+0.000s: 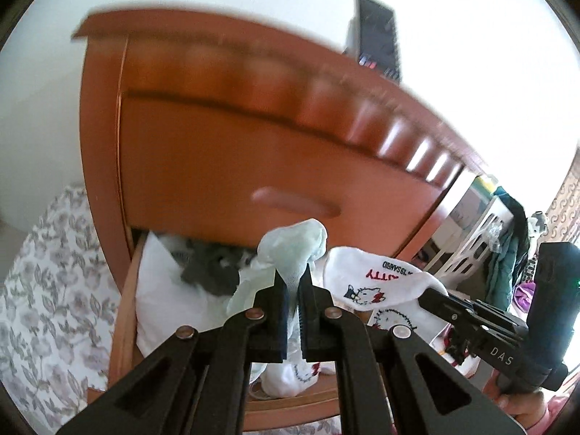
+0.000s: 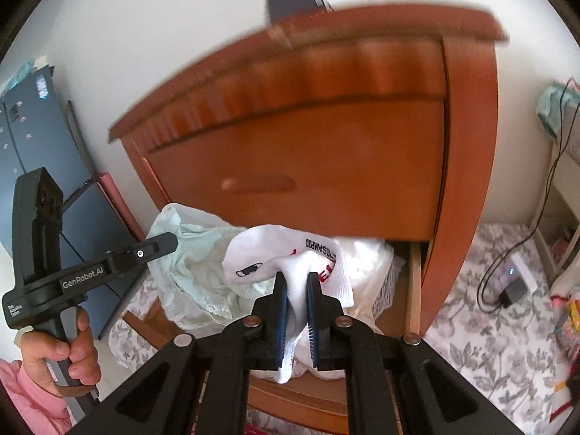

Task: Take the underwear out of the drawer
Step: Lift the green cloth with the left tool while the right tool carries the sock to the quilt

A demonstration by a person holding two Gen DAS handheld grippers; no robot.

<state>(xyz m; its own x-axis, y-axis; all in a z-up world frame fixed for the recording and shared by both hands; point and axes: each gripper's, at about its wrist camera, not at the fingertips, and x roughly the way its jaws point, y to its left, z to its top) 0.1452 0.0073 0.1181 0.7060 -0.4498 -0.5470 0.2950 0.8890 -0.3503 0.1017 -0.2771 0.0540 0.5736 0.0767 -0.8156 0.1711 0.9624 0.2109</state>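
Note:
The wooden nightstand's bottom drawer (image 1: 125, 311) stands pulled out, with white and grey clothes (image 1: 206, 272) inside. My left gripper (image 1: 293, 275) is shut on a pale mint lace underwear (image 1: 290, 243), lifted above the drawer. In the right wrist view the same mint piece (image 2: 195, 275) hangs from the left gripper (image 2: 170, 243) at the left. My right gripper (image 2: 295, 279) is shut on a white underwear with a cartoon cat print (image 2: 261, 250), also raised over the drawer (image 2: 413, 290). That white piece (image 1: 373, 282) shows in the left wrist view, beside the mint one.
The upper drawer front (image 1: 253, 152) is shut, with a long wooden handle (image 1: 295, 201). A dark object (image 1: 377, 36) stands on the nightstand. A white basket (image 1: 467, 250) with clothes is at the right. A floral surface (image 2: 489, 344) carries a charger and cable (image 2: 514, 290). A blue panel (image 2: 32, 137) leans at the left.

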